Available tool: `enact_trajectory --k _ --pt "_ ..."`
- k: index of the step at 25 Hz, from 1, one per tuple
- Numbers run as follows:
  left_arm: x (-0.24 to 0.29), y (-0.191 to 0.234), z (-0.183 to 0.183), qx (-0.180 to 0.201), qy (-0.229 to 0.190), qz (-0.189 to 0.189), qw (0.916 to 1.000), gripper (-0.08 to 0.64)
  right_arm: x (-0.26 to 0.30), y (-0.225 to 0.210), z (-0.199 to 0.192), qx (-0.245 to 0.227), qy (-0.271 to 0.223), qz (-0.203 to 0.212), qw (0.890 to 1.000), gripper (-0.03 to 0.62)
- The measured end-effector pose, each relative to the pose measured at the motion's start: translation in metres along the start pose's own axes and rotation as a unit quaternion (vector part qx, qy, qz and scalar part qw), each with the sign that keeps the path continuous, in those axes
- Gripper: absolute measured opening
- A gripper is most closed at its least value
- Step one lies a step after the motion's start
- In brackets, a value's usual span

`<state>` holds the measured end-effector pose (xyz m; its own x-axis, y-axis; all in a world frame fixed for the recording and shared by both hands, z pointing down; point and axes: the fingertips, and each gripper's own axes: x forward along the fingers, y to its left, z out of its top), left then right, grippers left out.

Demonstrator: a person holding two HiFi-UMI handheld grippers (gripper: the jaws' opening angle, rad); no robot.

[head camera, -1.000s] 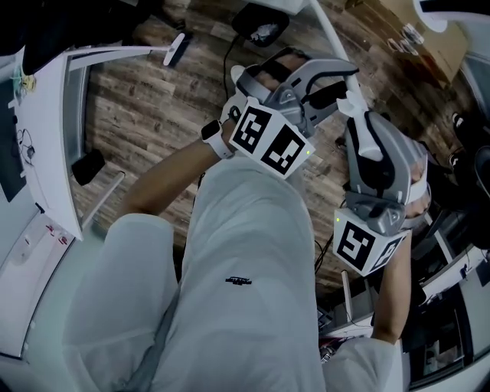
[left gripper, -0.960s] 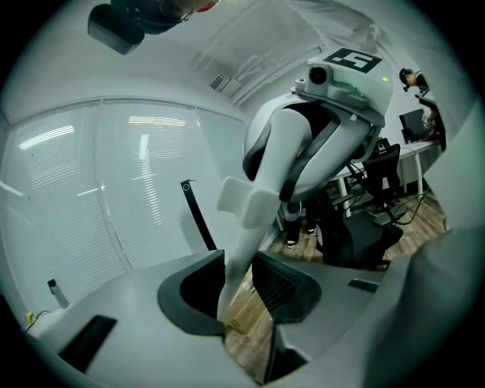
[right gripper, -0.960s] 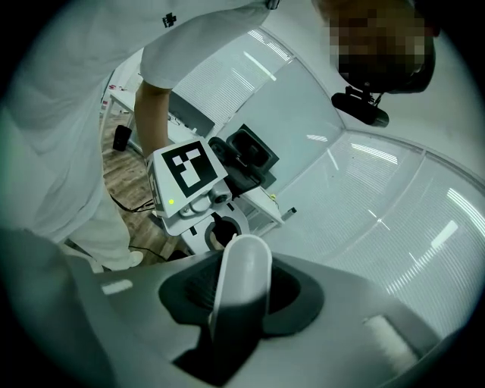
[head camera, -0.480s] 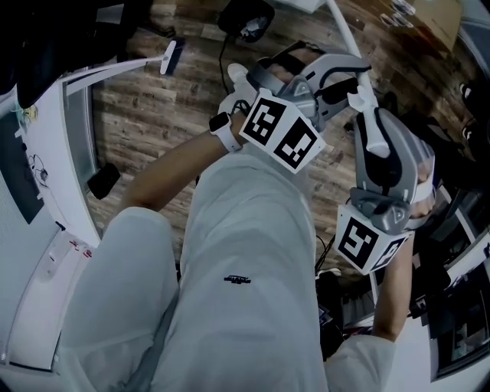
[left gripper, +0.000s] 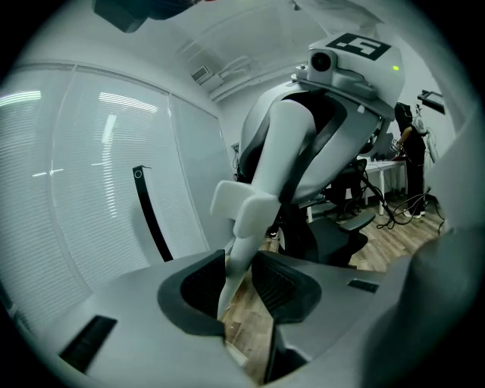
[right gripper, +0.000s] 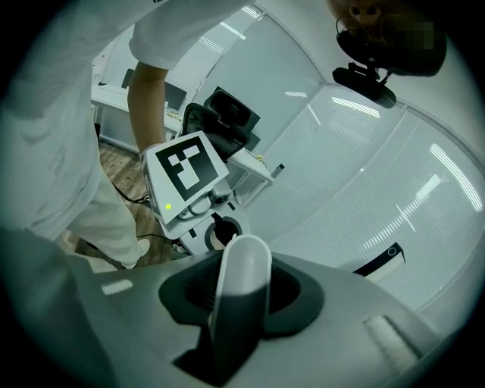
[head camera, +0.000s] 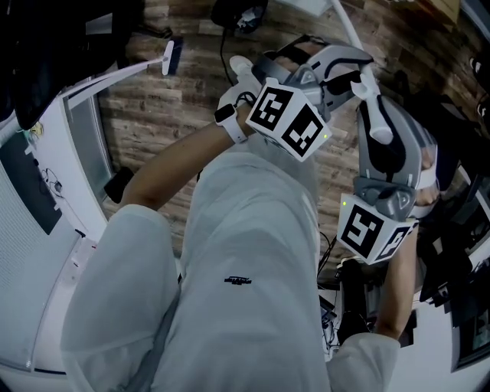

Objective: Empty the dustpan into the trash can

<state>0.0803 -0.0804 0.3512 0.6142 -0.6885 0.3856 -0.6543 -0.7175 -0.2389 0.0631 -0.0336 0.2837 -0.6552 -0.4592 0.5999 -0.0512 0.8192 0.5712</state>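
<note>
Looking down past the person's white trousers [head camera: 245, 268], I see both grippers meeting on one white handle [right gripper: 244, 261] above the wooden floor [head camera: 153, 115]. My right gripper [right gripper: 241, 295] is clamped on its rounded end. My left gripper [left gripper: 236, 282] is closed on the slim shaft beside it. The handle's far end runs out of frame. A dark bin [head camera: 239, 14] stands on the floor beyond the grippers.

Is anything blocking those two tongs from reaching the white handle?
Nothing visible does. The left tongs are shut on the thin white handle, and the right tongs are shut on a rounded white grip.
</note>
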Motion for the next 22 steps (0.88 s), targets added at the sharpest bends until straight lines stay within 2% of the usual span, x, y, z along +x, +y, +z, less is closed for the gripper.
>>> enact_trajectory --k 4,16,22 --pt "0.008 -0.017 -0.011 -0.006 0.007 -0.021 0.9997 0.115 -0.002 0.015 -0.017 0.021 0.018 0.009 1.000 0.123" --pt "0.053 -0.045 -0.079 -0.042 0.029 -0.085 0.9951 0.114 0.045 0.045 -0.075 0.106 0.062 0.034 0.992 0.122" --pt "0.073 -0.058 -0.102 -0.054 0.038 -0.107 0.9921 0.112 0.062 0.056 -0.099 0.124 0.084 0.045 0.988 0.121"
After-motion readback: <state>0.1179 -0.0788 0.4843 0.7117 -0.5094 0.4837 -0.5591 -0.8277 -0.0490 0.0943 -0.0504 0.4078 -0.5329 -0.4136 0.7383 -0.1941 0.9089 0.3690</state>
